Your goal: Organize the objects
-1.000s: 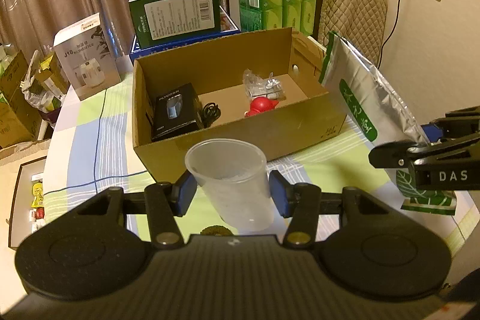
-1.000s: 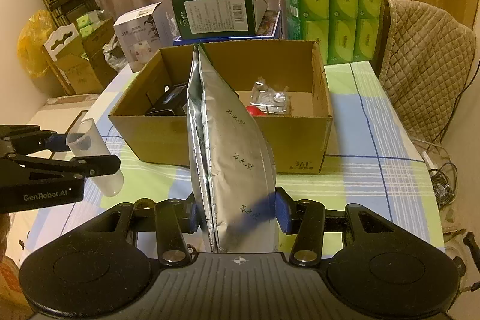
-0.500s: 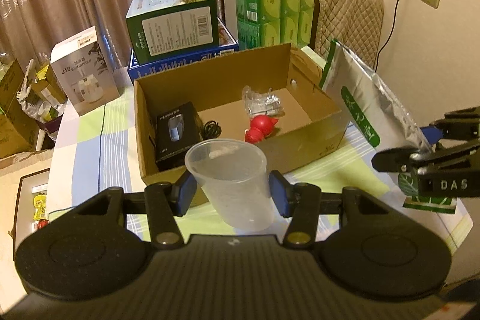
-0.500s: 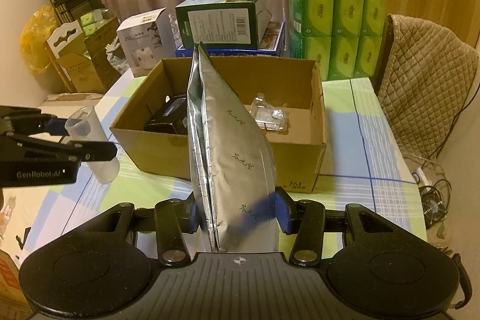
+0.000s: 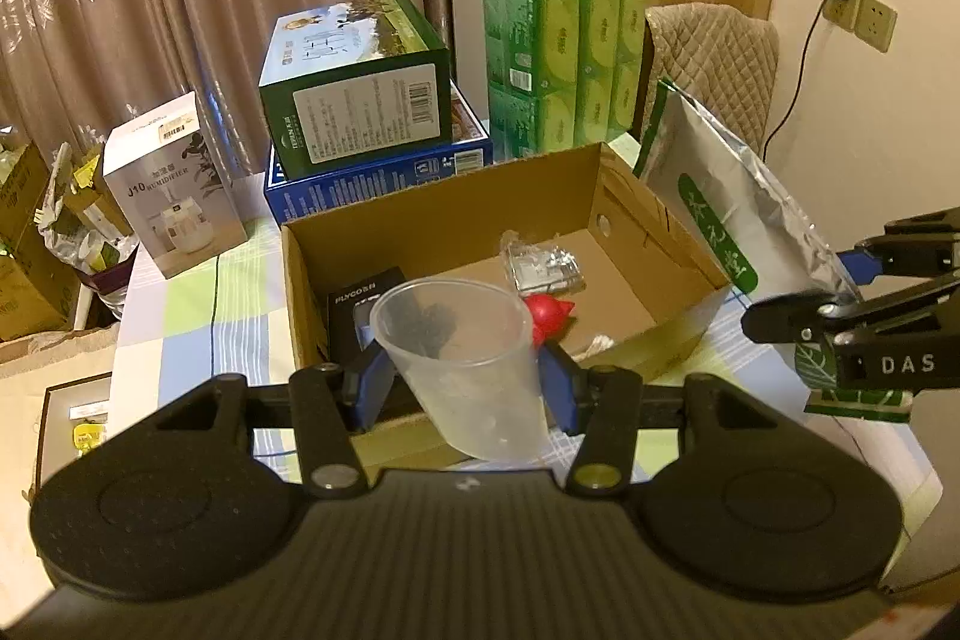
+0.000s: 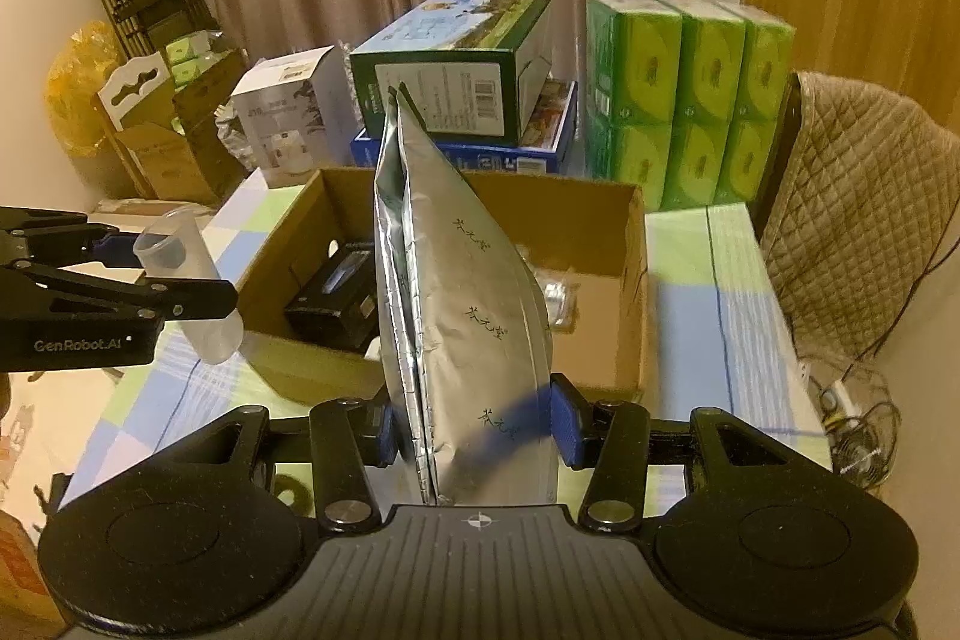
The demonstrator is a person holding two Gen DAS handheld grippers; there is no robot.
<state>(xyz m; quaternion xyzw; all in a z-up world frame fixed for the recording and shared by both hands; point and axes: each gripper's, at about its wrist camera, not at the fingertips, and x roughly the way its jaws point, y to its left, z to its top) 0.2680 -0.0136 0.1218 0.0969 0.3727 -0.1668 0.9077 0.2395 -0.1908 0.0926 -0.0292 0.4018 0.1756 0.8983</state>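
Both hands are up over the table [image 5: 192, 292] here, each with something in its grip. The left tongs [image 5: 462, 376] are pinching a clear plastic cup [image 5: 462, 370], blue pads pressed against its sides, cup tilted a little and hanging in front of the near wall of the open cardboard box [image 5: 654, 232]. Over on the other side, the right tongs [image 6: 474, 424] are clamped on a tall silver foil bag [image 6: 474, 328], held upright by its lower end, just this side of the box's front edge. Inside the box: a black packaged gadget [image 6: 336, 298] at the left, a red toy [image 5: 549, 313] peeking out behind the cup, and a crinkly clear packet [image 5: 543, 268] toward the back. Behind the box, a green carton [image 5: 360, 100] sits on a flat blue box [image 5: 384, 175], with stacked green tissue packs [image 6: 690, 100] beside them. A white humidifier box [image 5: 174, 184] stands off to the left.
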